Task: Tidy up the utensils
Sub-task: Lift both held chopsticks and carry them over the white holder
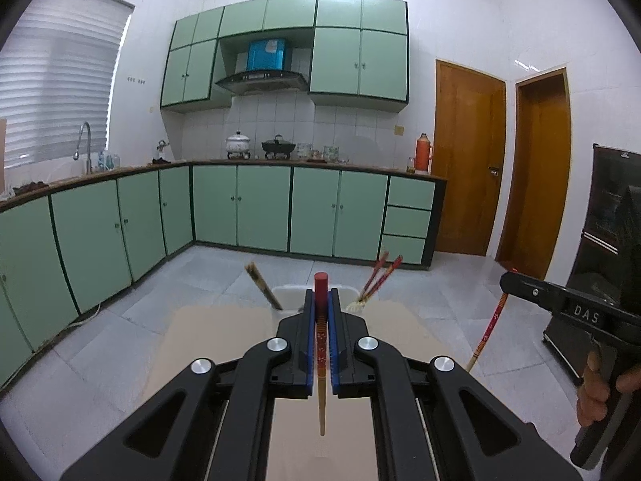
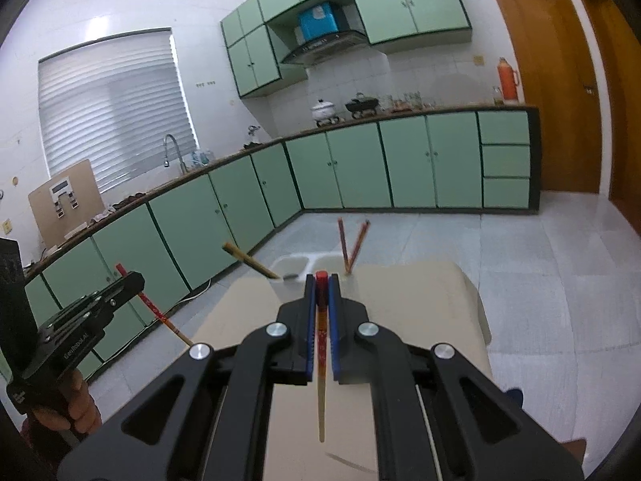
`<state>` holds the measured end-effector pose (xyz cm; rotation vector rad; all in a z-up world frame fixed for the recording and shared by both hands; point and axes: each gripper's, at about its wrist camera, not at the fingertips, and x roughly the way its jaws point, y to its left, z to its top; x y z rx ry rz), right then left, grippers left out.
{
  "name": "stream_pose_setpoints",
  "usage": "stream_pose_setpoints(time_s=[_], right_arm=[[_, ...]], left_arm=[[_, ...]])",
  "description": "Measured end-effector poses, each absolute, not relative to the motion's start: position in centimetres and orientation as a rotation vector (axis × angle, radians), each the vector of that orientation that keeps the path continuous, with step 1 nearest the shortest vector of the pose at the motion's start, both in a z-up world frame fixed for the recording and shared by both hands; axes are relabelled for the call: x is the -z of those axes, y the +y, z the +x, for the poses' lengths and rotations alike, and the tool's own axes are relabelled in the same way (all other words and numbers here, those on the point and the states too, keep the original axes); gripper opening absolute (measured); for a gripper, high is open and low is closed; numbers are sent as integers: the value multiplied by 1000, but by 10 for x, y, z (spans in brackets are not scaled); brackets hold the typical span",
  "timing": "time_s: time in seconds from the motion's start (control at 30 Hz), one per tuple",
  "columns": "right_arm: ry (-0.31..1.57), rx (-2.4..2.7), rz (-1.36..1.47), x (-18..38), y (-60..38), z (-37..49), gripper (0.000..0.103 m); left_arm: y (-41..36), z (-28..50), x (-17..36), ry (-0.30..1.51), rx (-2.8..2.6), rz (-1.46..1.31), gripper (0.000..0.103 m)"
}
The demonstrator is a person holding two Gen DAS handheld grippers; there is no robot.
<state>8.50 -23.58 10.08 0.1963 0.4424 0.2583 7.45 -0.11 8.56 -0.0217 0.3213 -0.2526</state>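
My left gripper (image 1: 321, 304) is shut on a red-topped chopstick (image 1: 320, 344), held upright above the beige table (image 1: 208, 344). My right gripper (image 2: 321, 292) is shut on a matching red chopstick (image 2: 321, 344). Each gripper shows in the other's view: the right one (image 1: 521, 280) at the right, the left one (image 2: 128, 284) at the left. A white divided holder (image 1: 292, 294) stands just beyond the fingertips at the table's far edge. It holds two red chopsticks (image 1: 378, 276) on the right and a brown utensil (image 1: 262, 286) on the left. The holder (image 2: 294, 265) also shows in the right wrist view.
Green kitchen cabinets (image 1: 260, 208) and a counter with pots run along the far walls. A tiled floor (image 1: 200, 276) lies beyond the table. A dark appliance (image 1: 601, 240) stands at the right. A thin dark stick (image 2: 348, 463) lies on the table near me.
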Motion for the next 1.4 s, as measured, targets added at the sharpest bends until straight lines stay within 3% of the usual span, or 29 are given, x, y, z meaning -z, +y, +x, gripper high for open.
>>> stream_pose_setpoints(time_s=[0.73,1.0,1.4], right_arm=[[206,-236,96,-199,-203,202,5],[225,-206,77,-183,-196,257,5],[351,-203,78,-120,-196,307,5]], left_arm=[[-5,182,-167,106,221,-28,6],[-11,239,-152,118,218,-40,6],[-11,309,-86,278,206,-37,6]])
